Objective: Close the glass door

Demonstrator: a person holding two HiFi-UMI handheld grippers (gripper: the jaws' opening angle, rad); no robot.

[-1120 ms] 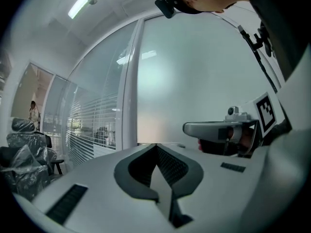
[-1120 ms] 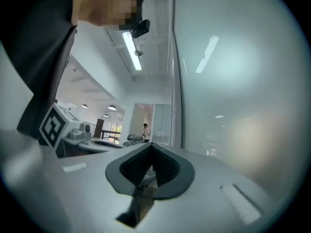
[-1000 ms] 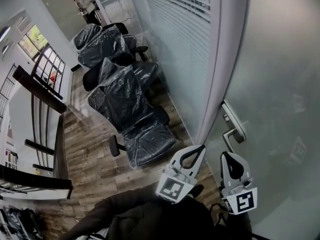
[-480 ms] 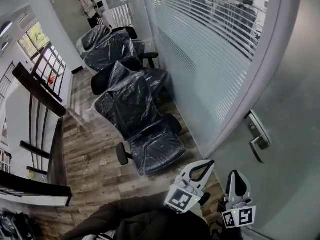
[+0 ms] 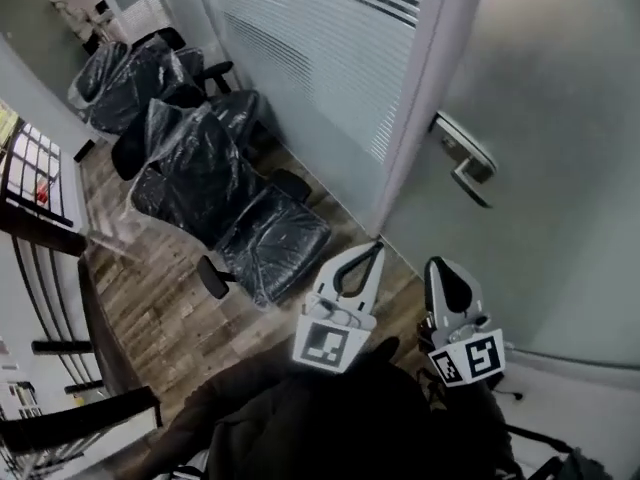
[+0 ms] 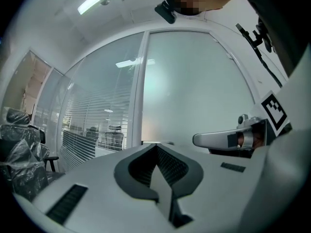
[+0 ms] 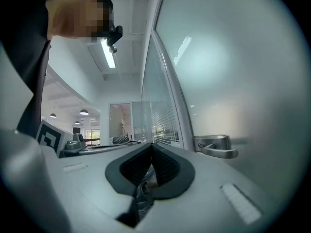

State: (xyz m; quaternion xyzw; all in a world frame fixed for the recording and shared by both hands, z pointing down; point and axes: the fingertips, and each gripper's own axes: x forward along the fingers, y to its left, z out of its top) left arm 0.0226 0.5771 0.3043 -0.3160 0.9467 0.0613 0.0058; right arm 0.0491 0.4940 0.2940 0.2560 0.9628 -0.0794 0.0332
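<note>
Since half a second ago the head view has swung. The lever handle [image 5: 463,158] now sits higher and further left in it, and both grippers have come up from the bottom edge.

The frosted glass door [image 5: 560,118] fills the right side of the head view. Its left edge runs along a pale upright frame post [image 5: 425,78]. We cannot tell whether the door is fully home against that post. The handle is a metal lever on a metal plate, fixed to the door near that left edge.

Our left gripper [image 5: 375,250] points up toward the foot of the post, below and left of the handle. Its own view shows the two jaws brought together at the tips, with nothing caught between them.

Our right gripper [image 5: 436,265] is just beside it, below the handle and apart from it. Its jaws also meet at the tips and hold nothing. In the right gripper view the handle lies beyond the tips and to their right, with neither jaw touching it. Neither gripper touches the glass.

Left of the post stands a glass partition [image 5: 320,38] with horizontal blinds behind it. Along the partition is a row of black office chairs [image 5: 215,183] wrapped in clear plastic, standing on a wood-plank floor [image 5: 150,318]. Our dark sleeve [image 5: 330,428] fills the bottom of the head view.
</note>
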